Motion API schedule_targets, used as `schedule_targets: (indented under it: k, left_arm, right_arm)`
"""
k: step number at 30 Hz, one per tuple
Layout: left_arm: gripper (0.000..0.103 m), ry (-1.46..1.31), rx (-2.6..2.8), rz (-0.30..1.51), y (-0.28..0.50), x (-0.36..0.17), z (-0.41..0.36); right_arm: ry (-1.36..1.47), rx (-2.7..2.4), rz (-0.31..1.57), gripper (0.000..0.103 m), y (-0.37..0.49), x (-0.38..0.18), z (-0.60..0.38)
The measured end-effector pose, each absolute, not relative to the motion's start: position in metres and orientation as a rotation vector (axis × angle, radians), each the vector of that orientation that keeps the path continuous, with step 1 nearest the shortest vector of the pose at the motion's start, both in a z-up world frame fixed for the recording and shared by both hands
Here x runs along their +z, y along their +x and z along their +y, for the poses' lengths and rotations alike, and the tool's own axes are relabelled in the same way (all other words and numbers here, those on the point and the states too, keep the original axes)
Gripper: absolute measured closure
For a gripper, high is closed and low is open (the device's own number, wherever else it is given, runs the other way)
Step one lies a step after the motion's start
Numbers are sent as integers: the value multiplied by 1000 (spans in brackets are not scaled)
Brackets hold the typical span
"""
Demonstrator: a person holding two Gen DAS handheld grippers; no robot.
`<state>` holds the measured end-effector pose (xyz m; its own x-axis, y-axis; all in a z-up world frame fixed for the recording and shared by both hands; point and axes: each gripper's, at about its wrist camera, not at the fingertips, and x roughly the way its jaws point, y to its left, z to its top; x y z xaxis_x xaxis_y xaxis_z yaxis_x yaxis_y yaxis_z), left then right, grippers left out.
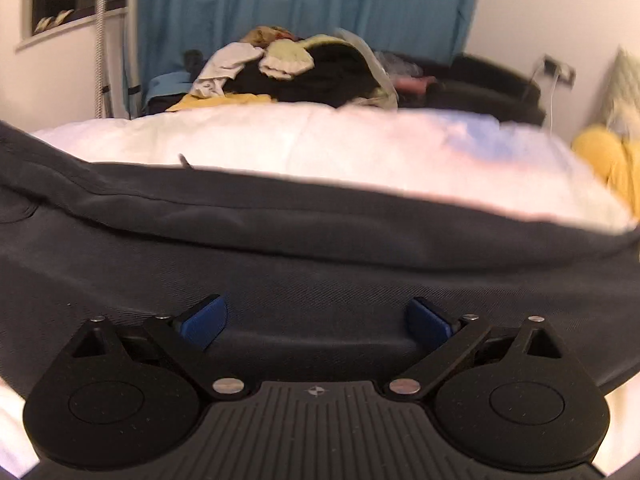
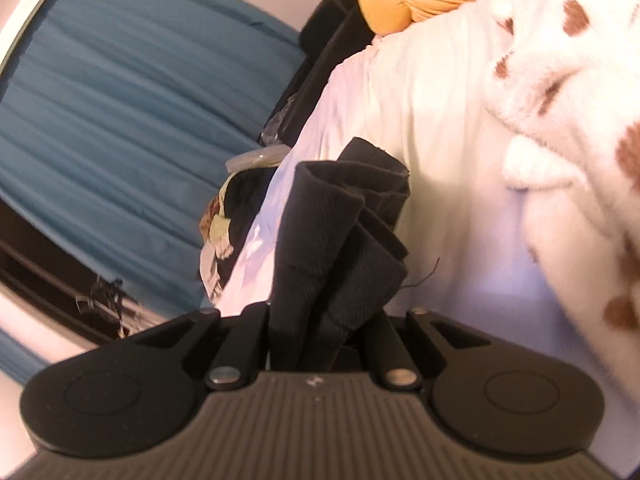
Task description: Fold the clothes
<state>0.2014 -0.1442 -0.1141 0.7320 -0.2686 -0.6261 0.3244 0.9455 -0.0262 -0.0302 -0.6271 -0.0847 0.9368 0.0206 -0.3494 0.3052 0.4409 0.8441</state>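
A dark grey garment [image 1: 320, 248] lies spread across the white bed [image 1: 320, 144] and fills the lower half of the left wrist view. My left gripper [image 1: 316, 320] is open, its blue pads [image 1: 204, 320] wide apart just over the garment, holding nothing. My right gripper [image 2: 324, 320] is shut on a bunched fold of the dark garment [image 2: 340, 232], which stands up out of the jaws above the white bed sheet [image 2: 440, 120]. The view is tilted.
A pile of mixed clothes [image 1: 296, 68] sits at the far edge of the bed before a blue curtain [image 1: 304, 0]. A yellow cloth [image 1: 612, 160] lies at right. A white fleece with brown spots [image 2: 560, 80] lies at the right gripper's right.
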Motion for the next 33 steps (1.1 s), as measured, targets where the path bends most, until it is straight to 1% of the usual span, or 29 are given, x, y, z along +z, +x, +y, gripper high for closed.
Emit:
schedule_targets:
  k: [3, 6, 11, 16, 22, 24, 27, 29, 32, 33]
  left_arm:
    - [0, 98, -328, 660, 200, -118, -145]
    - [0, 64, -358, 677, 200, -107, -137]
    - [0, -47, -362, 656, 183, -62, -98]
    - [0, -212, -370, 551, 148, -15, -38]
    - [0, -457, -326, 380, 123, 12, 34]
    - [0, -499, -295, 353, 124, 12, 53]
    - [0, -484, -245, 302, 130, 3, 75]
    - [0, -469, -216, 267, 134, -7, 87]
    - [0, -595, -237, 279, 140, -24, 108]
    - [0, -621, -251, 278, 141, -26, 111]
  right_arm:
    - [1063, -220, 304, 94, -25, -69, -613]
    - [1003, -225, 261, 94, -18, -43, -595]
    - [844, -193, 191, 94, 3, 17, -554]
    - [673, -127, 151, 93, 47, 67, -487]
    - [433, 18, 145, 93, 118, 92, -374]
    - [357, 78, 164, 92, 137, 85, -327]
    - [241, 171, 225, 91, 164, 52, -258]
    - [188, 198, 307, 91, 172, 16, -224]
    - [108, 234, 431, 91, 184, -38, -176]
    - [81, 246, 473, 90, 188, -56, -160]
